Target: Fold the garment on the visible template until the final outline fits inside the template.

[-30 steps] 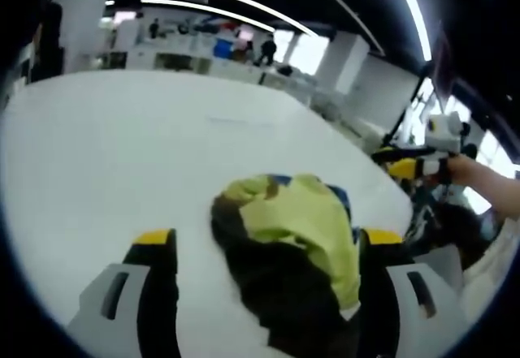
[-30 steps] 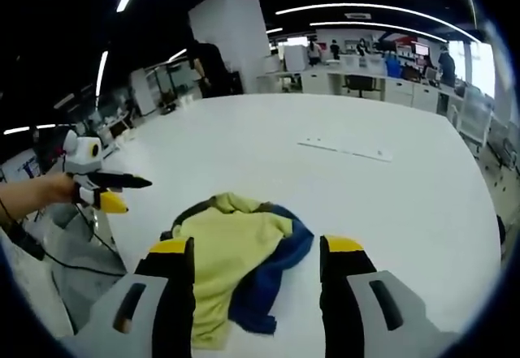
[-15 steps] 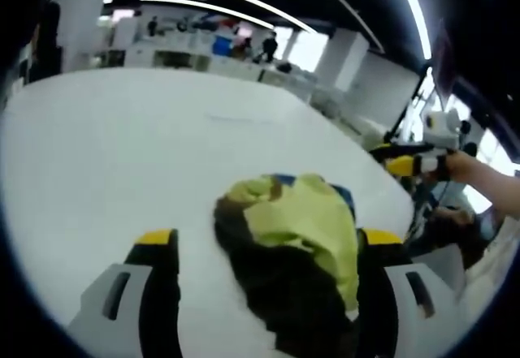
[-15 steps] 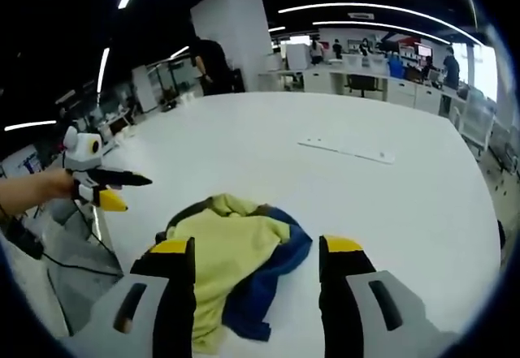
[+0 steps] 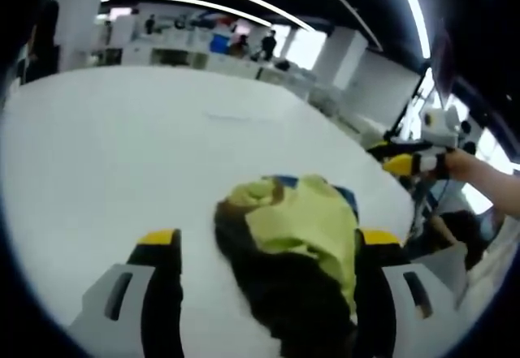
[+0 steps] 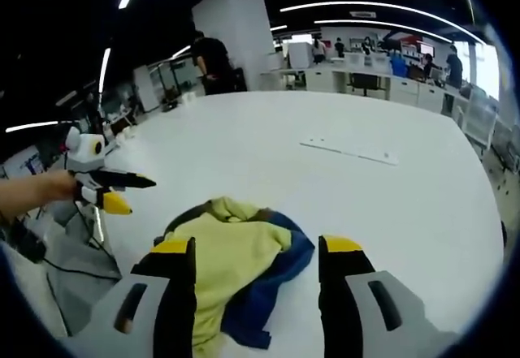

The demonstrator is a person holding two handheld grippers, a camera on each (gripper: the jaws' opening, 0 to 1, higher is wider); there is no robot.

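A crumpled garment (image 5: 296, 240), yellow-green with dark and blue parts, lies in a heap on the white table (image 5: 106, 155). My left gripper (image 5: 268, 240) stands open, its jaws on either side of the heap's near part. In the right gripper view the same garment (image 6: 231, 248) sits between and beyond the jaws of my open right gripper (image 6: 257, 246). Each gripper appears in the other's view, held by a hand: the right gripper (image 5: 414, 159) off the table's right edge, the left gripper (image 6: 106, 189) off its left edge. A thin pale strip (image 6: 349, 151) marks the table farther back.
The table (image 6: 406, 212) is wide and bare around the heap; its curved edge runs close beside the garment. Grey floor and cables (image 6: 65, 269) lie beyond that edge. Desks, a white pillar (image 6: 231, 37) and standing people fill the far office.
Both views have drifted slightly with the hands. The garment lies as before and both grippers keep their jaws apart.
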